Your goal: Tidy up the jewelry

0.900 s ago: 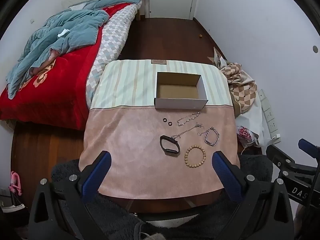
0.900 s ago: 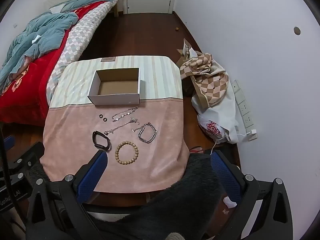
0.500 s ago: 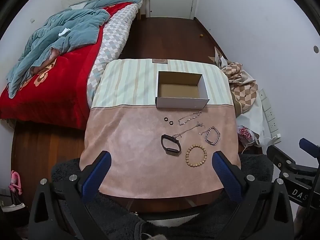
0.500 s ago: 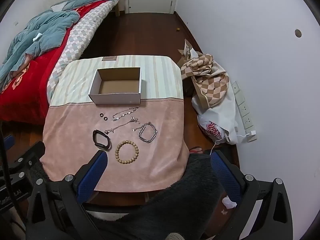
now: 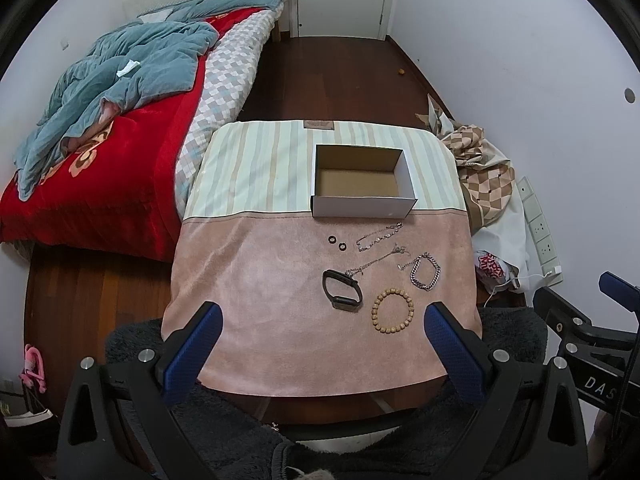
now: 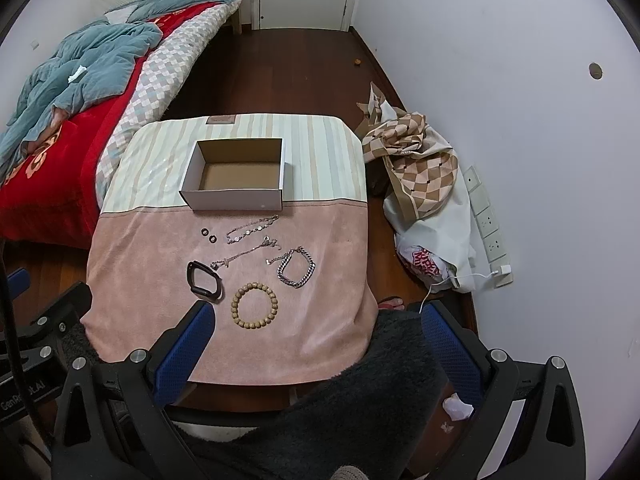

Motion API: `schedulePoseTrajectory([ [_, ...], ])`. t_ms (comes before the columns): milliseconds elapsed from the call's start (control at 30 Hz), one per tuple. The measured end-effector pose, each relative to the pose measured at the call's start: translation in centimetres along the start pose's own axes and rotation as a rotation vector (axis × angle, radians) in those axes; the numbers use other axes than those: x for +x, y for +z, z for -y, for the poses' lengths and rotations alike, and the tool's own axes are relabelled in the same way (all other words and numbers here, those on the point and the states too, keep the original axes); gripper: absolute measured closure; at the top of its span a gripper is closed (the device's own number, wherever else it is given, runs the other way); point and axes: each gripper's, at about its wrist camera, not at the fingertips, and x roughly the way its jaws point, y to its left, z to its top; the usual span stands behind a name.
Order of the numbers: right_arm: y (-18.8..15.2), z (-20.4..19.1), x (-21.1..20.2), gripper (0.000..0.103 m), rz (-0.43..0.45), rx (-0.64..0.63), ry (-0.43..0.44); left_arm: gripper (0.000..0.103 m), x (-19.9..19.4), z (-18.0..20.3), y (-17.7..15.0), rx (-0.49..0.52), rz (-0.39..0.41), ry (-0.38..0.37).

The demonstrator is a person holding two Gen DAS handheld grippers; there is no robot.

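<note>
An empty white cardboard box (image 5: pixel 362 182) (image 6: pixel 237 182) stands at the back of a small cloth-covered table (image 5: pixel 256 280) (image 6: pixel 140 264). In front of it lie two small black rings (image 5: pixel 337 242) (image 6: pixel 208 235), two thin silver chains (image 5: pixel 378 236) (image 6: pixel 251 230), a chunky silver chain bracelet (image 5: pixel 426 272) (image 6: pixel 297 268), a black band (image 5: pixel 342 290) (image 6: pixel 204 282) and a wooden bead bracelet (image 5: pixel 393 310) (image 6: pixel 254 306). My left gripper (image 5: pixel 320 324) is open and empty, held above the table's near edge. My right gripper (image 6: pixel 316 328) is open and empty, above the near right corner.
A bed with a red blanket and blue quilt (image 5: pixel 100 100) stands to the left. A checkered cloth and bags (image 6: pixel 420 176) lie on the floor at the right by the white wall with sockets (image 6: pixel 486 216). A dark fuzzy cloth (image 6: pixel 360 400) lies below the grippers.
Both grippers have drifted slightly forward toward the table; the jewelry and box have not moved.
</note>
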Motion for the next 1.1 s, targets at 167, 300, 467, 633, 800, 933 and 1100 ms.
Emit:
schedulePoseTrajectory([
  [167, 0.1, 0.2, -0.5, 0.000, 0.006, 0.001, -0.001, 0.000, -0.3, 0.1, 0.0, 0.004, 0.004, -0.001],
  [300, 0.1, 0.3, -0.6, 0.000, 0.010, 0.000, -0.001, 0.000, -0.3, 0.2, 0.1, 0.004, 0.006, 0.001],
  [467, 0.1, 0.6, -1.3, 0.000, 0.024, -0.003, -0.002, 0.000, -0.7, 0.5, 0.0, 0.003, 0.013, 0.002],
  [633, 0.1, 0.6, -1.5, 0.000, 0.028, -0.003, -0.001, 0.000, -1.1, 0.4, 0.0, 0.001, 0.022, 0.003],
  [800, 0.2, 0.6, -1.6, 0.000, 0.029, -0.004, -0.001, 0.000, -1.1, 0.4, 0.0, 0.001, 0.022, 0.002],
  [933, 0.1, 0.4, -1.7, 0.000, 0.033, -0.004, -0.001, 0.000, -1.2, 0.3, 0.0, 0.001, 0.025, 0.003],
  [1100, 0.1, 0.3, -2.1, 0.000, 0.039, -0.003, 0.003, 0.000, -1.4, 0.0, -0.1, -0.002, 0.027, 0.002],
])
